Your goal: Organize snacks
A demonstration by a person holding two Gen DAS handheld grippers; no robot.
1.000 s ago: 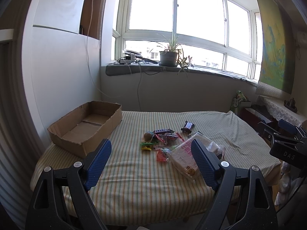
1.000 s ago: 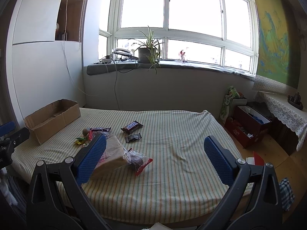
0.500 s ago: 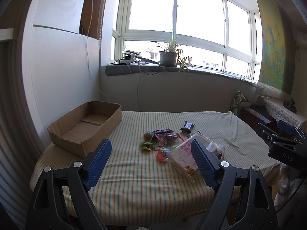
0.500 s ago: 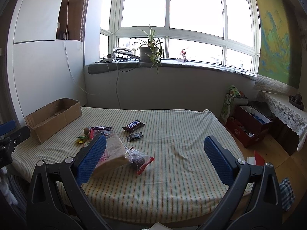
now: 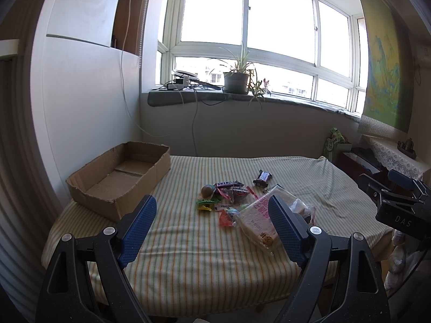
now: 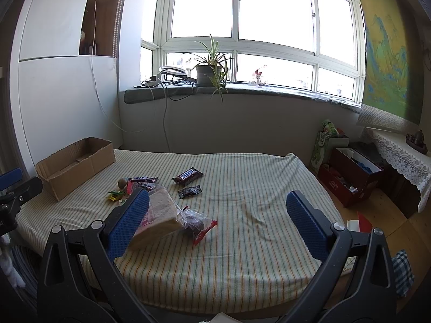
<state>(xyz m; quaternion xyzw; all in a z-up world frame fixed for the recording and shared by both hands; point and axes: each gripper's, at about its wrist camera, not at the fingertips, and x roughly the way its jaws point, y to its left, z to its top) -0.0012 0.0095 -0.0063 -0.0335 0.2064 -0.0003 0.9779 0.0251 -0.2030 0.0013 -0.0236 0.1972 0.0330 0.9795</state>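
Note:
Several snacks lie in a loose pile mid-table: a clear bread bag (image 5: 257,218) (image 6: 159,215), a Snickers bar (image 6: 188,175) (image 5: 262,177), a small dark wrapper (image 6: 190,191), a round brown sweet (image 5: 207,190) and small coloured wrappers (image 5: 225,214). An empty cardboard box (image 5: 118,173) (image 6: 72,167) stands at the table's far left. My left gripper (image 5: 212,228) hangs open before the table's near edge, short of the pile. My right gripper (image 6: 218,223) is open too, above the near edge, right of the bread bag. Nothing is held.
A striped cloth covers the table (image 6: 256,188). A window sill with a potted plant (image 6: 210,72) and cables runs behind. At the right stand a red open box (image 6: 350,177), a green bag (image 6: 324,140) and a lace-covered shelf (image 6: 398,150).
Both views have shifted only slightly; the snacks and box lie where they were, and both grippers stay open.

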